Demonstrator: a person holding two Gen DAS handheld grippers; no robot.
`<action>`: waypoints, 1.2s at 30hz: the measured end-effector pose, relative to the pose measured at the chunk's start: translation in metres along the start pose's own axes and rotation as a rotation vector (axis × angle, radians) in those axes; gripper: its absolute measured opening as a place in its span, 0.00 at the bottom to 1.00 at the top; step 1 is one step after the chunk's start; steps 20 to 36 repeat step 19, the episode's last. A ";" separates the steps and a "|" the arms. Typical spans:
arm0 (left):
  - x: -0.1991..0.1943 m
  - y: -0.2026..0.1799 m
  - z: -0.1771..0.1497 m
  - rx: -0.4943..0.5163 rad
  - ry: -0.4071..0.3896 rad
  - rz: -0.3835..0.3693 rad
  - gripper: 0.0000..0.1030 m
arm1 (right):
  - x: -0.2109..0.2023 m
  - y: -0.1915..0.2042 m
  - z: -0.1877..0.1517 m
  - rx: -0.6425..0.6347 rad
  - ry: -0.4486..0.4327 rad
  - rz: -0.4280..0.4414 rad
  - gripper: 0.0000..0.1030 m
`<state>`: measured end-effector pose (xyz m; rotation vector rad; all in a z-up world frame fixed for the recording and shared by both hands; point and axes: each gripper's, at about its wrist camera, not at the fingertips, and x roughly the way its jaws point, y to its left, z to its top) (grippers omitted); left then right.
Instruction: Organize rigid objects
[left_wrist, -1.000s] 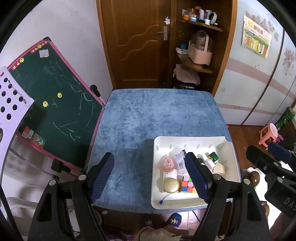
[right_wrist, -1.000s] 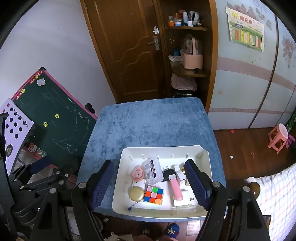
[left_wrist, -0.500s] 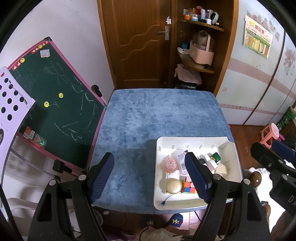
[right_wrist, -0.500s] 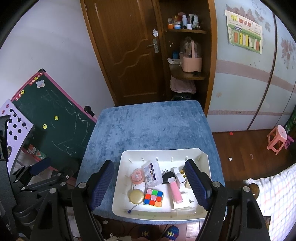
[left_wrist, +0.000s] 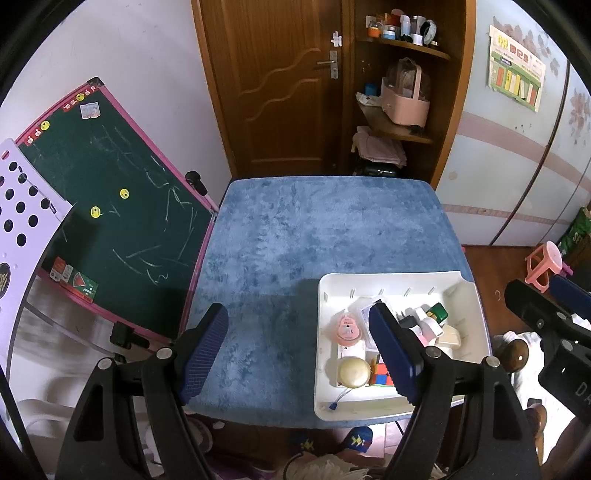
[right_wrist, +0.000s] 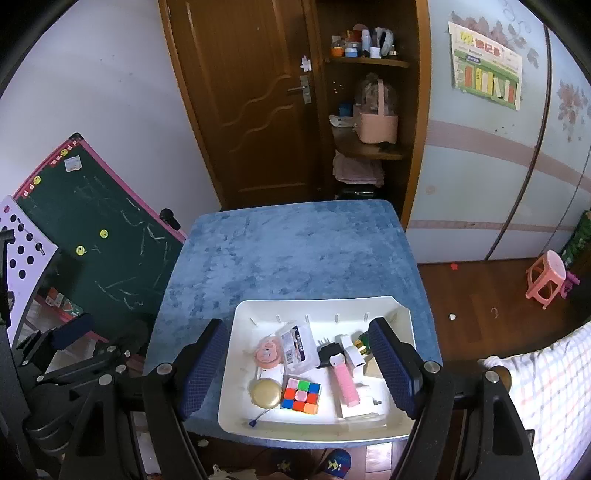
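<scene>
1. Up high, seen from the left wrist, the left gripper (left_wrist: 299, 350) hangs above the near edge of the blue-covered table (left_wrist: 325, 229), its fingers (left_wrist: 205, 350) spread wide with nothing between them.
   - A white tray (left_wrist: 476, 314) sits at the table's near right corner. The right-hand finger lies across the view of the tray's middle, while the left-hand finger is over bare blue cloth, well apart from the tray.
   - Visible in the tray are a pink round case (left_wrist: 345, 328), a cream round disc (left_wrist: 354, 372) and part of a colour cube (left_wrist: 380, 376) half hidden behind the finger.
   - A green chalkboard (left_wrist: 110, 206) leans beside the table's left edge.

2. Over at the right wrist, the right gripper (right_wrist: 297, 369) is likewise wide apart and empty, high above the tray (right_wrist: 321, 306).
   - Here the tray lies between the two fingers (right_wrist: 391, 369).
   - The colour cube (right_wrist: 301, 396) sits just beside the cream disc (right_wrist: 265, 392); a clear labelled box (right_wrist: 297, 349), a pink stick (right_wrist: 345, 382) and a black plug (right_wrist: 328, 352) lie near them.
</scene>
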<state>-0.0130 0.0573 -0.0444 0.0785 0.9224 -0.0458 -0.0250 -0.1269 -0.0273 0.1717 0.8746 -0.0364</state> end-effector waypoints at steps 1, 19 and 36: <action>0.001 0.001 0.000 0.002 0.003 0.000 0.79 | 0.000 0.000 0.000 0.001 0.001 -0.002 0.77; 0.004 -0.006 0.001 0.012 0.018 -0.011 0.79 | 0.000 -0.007 -0.001 0.018 -0.001 -0.031 0.77; 0.004 -0.006 0.001 0.012 0.018 -0.011 0.79 | 0.000 -0.007 -0.001 0.018 -0.001 -0.031 0.77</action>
